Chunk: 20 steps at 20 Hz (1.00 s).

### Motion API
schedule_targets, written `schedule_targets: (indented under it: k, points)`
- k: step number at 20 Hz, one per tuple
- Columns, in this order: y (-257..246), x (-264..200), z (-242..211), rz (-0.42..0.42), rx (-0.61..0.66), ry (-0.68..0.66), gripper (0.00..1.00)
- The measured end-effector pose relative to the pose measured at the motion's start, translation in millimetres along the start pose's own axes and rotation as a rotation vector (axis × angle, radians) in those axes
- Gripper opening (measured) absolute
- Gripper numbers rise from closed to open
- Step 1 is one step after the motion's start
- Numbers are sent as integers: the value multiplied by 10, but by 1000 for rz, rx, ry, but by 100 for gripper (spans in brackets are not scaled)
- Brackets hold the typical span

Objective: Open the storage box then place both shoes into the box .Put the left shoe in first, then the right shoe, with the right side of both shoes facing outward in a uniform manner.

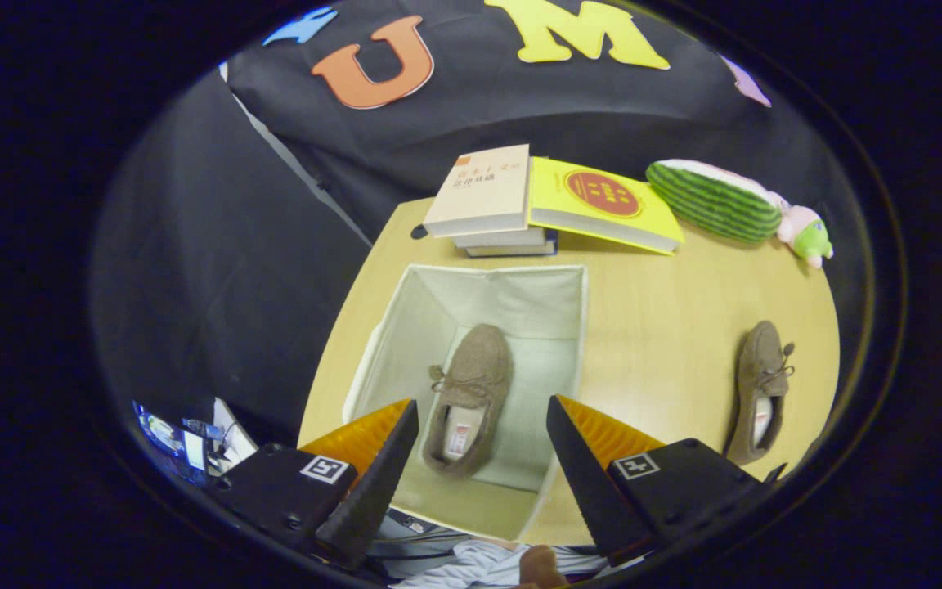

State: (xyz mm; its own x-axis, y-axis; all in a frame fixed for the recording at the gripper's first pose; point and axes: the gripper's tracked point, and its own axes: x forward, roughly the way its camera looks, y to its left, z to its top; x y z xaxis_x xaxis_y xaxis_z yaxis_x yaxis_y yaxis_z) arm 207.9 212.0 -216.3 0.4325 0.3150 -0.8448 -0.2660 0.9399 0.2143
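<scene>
An open white fabric storage box (405, 327) stands on the wooden table, seen from above. One brown moccasin shoe (471, 393) lies on the box's floor, toe pointing away from me, heel toward the fingers. The second brown shoe (759, 384) lies on the table to the right of the box, toe also pointing away. My gripper (481, 433) hovers above the box's near end with its jaws wide apart; the shoe in the box shows in the gap between them, well below. Neither finger touches anything.
A stack of books (487, 200) and a yellow book (602, 204) lie just beyond the box. A watermelon-striped plush toy (712, 200) with a small green and pink toy (806, 233) sits at the far right. The table's left edge (348, 303) runs close to the box.
</scene>
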Motion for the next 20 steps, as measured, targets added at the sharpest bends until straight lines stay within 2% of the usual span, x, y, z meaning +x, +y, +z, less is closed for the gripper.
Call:
schedule_targets:
  k: [7,11,16,20]
  points:
    - [-901,-266,4,-82,2,7,100]
    - [-1484,-214,-137,-111,47,48,100]
    - [-2397,-147,-306,-205,108,91,100]
    - [-2903,-68,-485,-198,160,165,100]
